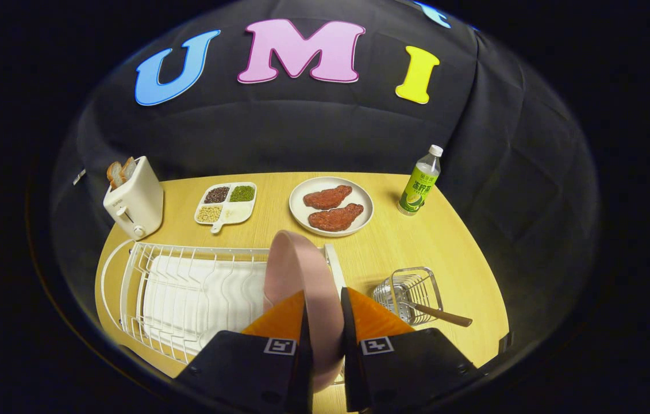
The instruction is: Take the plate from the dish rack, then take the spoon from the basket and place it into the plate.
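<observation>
My gripper (323, 313) points forward and a bit down, both fingers in view from the wide bodies up to the tapered tips. Jaws nearly closed, narrow gap left. Left finger (281, 319) and right finger (373, 316) each press flat on opposite faces of the pink plate (302, 282), which stands on edge in that gap. Tips level with each other, grip looks even. Square marker tag on each finger body.

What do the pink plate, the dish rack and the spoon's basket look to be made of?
Pink plate, clamped between the gripper fingers: matte, opaque, likely ceramic or melamine. Dish rack: thin white-coated wire over a ribbed white tray. Basket: bare shiny metal wire; the spoon handle looks wooden.
</observation>
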